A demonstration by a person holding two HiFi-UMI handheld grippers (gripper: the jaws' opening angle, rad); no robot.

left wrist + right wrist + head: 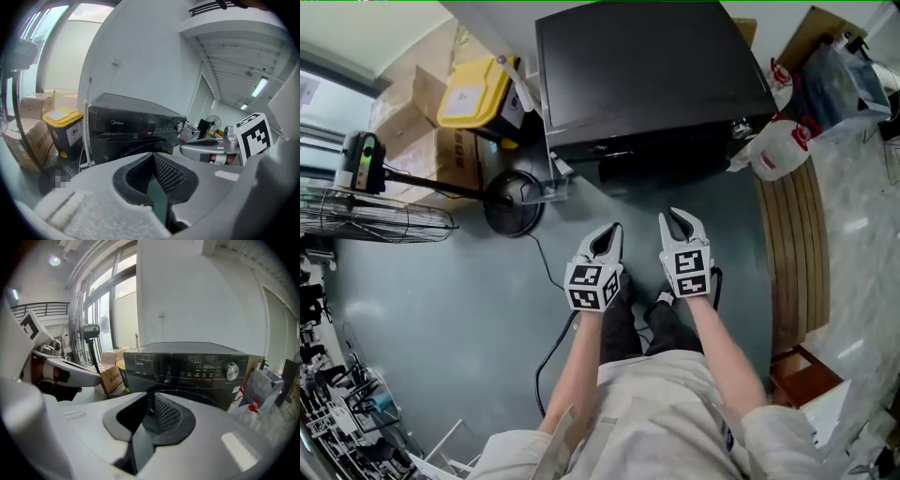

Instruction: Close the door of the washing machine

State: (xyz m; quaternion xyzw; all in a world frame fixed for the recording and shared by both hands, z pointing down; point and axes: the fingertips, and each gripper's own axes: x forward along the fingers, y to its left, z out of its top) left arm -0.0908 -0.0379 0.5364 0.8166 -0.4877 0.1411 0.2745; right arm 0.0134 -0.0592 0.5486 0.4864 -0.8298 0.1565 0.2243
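The grey floor carries everything. At its far edge, backed against the wall, stands the black washer, front turned to the person so it can be loaded from the open middle of the floor. Its door sits low in that front, under the panel with the dial. Only the top arc of its rim shows above the tongs' bodies, and it seems to lie flush with the front. Whether it is latched cannot be told.

A fan stands toward the floor's left edge. A yellow-lidded bin is tucked just beside the washer's left flank, and white jugs are tucked by its right front corner. All are parked clear of the door's swing.

The left tongs and right tongs hang side by side in front of the person, both aimed at the washer but well apart from it. Each pair is pressed together on nothing. That suits pushing a door better than grasping one, and the twin aim suggests the door is the target.
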